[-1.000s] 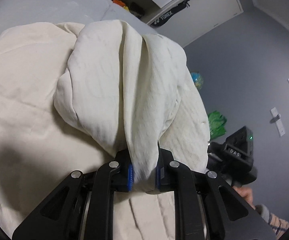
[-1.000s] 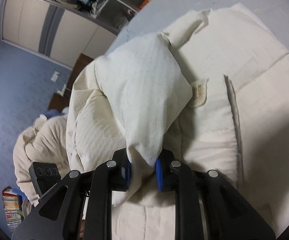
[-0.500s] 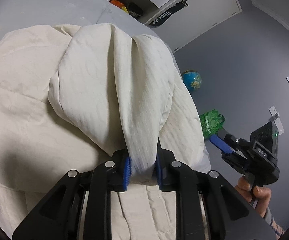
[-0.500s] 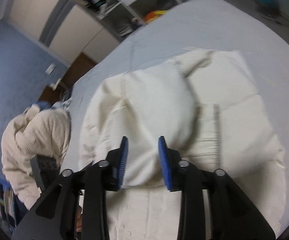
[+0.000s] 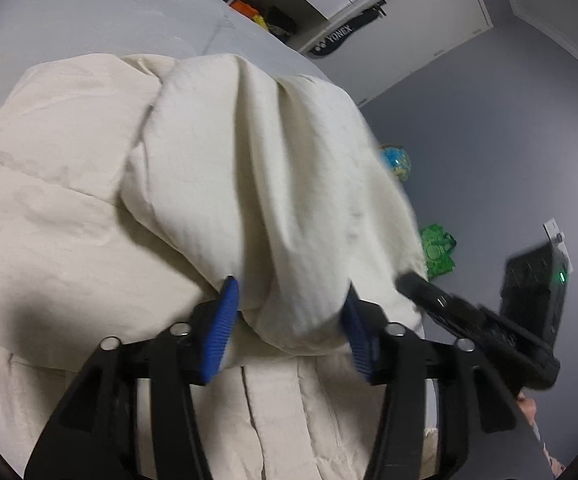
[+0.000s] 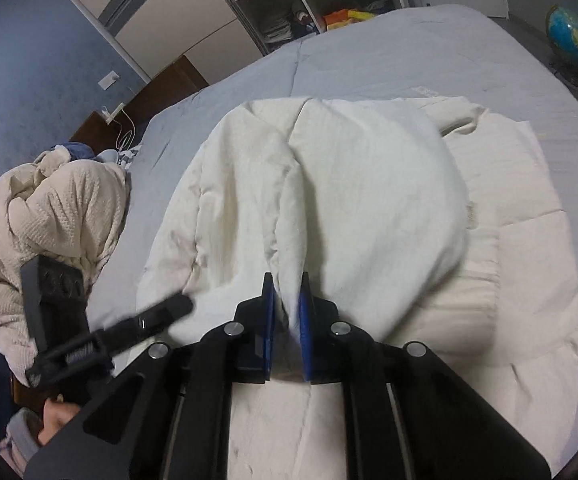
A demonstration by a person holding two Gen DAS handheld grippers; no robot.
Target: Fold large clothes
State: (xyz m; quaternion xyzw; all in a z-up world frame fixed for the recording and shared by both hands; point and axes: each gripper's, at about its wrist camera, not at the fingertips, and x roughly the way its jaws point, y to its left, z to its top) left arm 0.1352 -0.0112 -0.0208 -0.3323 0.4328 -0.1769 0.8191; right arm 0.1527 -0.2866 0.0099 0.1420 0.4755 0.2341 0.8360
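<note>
Left wrist view — left hand-held gripper (image 5: 289,320) just spread, angled down over cream garment (image 5: 249,168); right hand-held gripper (image 6: 287,312) clenched empty.

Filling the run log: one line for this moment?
left tongs: just opened around fold | right tongs: shut, empty | puffy cream quilted garment: folded over on grey bed

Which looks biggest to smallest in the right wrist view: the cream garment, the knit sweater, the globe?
1. cream garment, filling most of the bed
2. knit sweater, bundled at the left edge
3. globe, farthest from the camera, so its true size against the sweater stays unsure.
</note>
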